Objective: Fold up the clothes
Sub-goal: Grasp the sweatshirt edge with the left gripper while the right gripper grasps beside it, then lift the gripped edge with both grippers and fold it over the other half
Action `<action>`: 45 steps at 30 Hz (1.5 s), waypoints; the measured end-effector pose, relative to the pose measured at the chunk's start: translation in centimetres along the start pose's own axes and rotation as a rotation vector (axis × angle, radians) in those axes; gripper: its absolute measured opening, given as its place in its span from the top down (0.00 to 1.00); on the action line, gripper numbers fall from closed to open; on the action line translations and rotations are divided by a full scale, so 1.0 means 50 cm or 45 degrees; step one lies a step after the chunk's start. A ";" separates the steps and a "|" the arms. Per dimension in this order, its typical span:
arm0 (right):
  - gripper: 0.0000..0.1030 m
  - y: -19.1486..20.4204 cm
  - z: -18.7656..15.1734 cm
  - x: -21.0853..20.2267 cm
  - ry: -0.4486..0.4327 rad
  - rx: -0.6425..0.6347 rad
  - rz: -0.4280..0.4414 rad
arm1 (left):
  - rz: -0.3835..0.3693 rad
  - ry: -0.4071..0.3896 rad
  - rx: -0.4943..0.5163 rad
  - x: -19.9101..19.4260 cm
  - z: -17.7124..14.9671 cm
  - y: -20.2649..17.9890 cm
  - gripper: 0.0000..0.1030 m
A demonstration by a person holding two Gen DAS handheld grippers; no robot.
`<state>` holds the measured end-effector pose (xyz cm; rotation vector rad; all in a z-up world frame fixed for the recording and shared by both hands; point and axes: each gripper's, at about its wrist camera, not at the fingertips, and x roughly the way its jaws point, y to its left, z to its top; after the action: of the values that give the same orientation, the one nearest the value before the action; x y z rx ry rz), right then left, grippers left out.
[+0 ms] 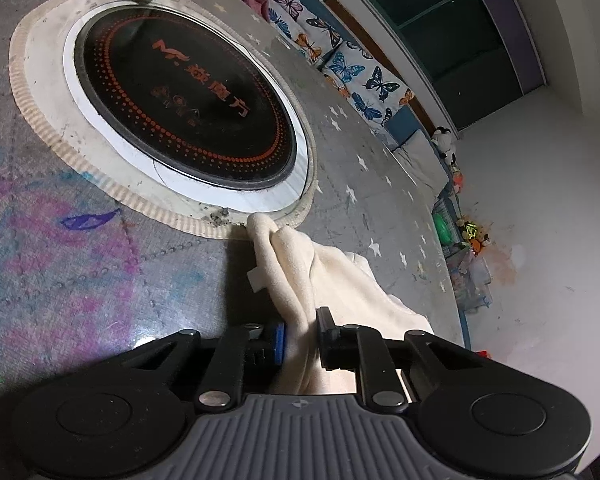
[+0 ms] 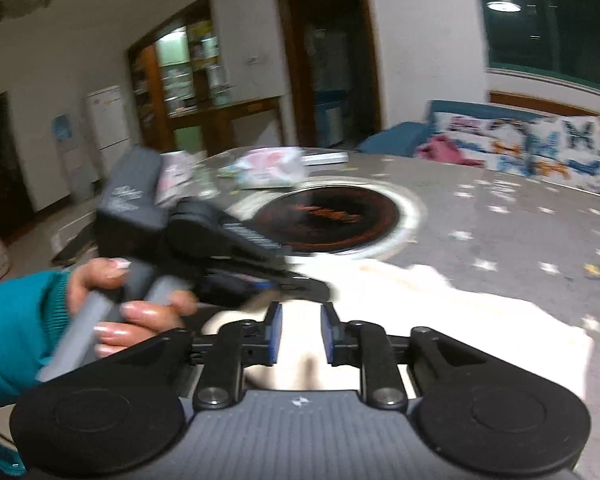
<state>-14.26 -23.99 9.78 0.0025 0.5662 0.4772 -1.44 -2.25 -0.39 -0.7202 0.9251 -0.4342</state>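
Pinched between the pads of the left claw (image 1: 300, 338) is a bunched fold of the cream fleece garment (image 1: 332, 280), which trails ahead onto the grey star-patterned table (image 1: 360, 128). Right claw (image 2: 299, 334) stands slightly parted above the cloth, gripping nothing. That pinch should be kept firm while a matching edge is sought.

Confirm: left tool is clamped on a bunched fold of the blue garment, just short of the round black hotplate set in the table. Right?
One error: the garment is cream, not blue. The left wrist view shows the left tool clamped on a bunched fold of it, just short of the round black hotplate set in the table.
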 end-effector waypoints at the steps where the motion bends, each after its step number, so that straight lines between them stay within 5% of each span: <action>1: 0.79 -0.017 -0.002 -0.007 -0.005 0.023 -0.042 | 0.003 -0.001 0.005 0.000 0.000 -0.001 0.83; 13: 0.70 -0.248 -0.077 -0.041 -0.027 0.406 -0.469 | 0.030 0.003 0.043 0.003 -0.001 -0.010 0.83; 23: 0.70 -0.301 -0.107 -0.023 -0.051 0.514 -0.448 | 0.039 0.011 0.072 0.004 0.000 -0.016 0.83; 26: 0.85 -0.293 -0.106 -0.024 -0.045 0.503 -0.442 | 0.047 0.006 0.111 0.004 -0.003 -0.020 0.83; 29: 0.88 -0.286 -0.103 -0.027 -0.043 0.509 -0.429 | 0.053 0.002 0.125 0.004 -0.005 -0.023 0.83; 39: 0.82 -0.283 -0.105 -0.026 -0.060 0.539 -0.432 | 0.118 -0.041 0.243 0.002 -0.025 -0.051 0.83; 45: 0.87 -0.269 -0.106 -0.022 -0.063 0.527 -0.464 | 0.136 -0.059 0.294 0.001 -0.033 -0.058 0.83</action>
<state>-11.99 -37.14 4.09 0.3002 0.5934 -0.0001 -2.92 -4.87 1.03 -0.4662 0.8497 -0.4202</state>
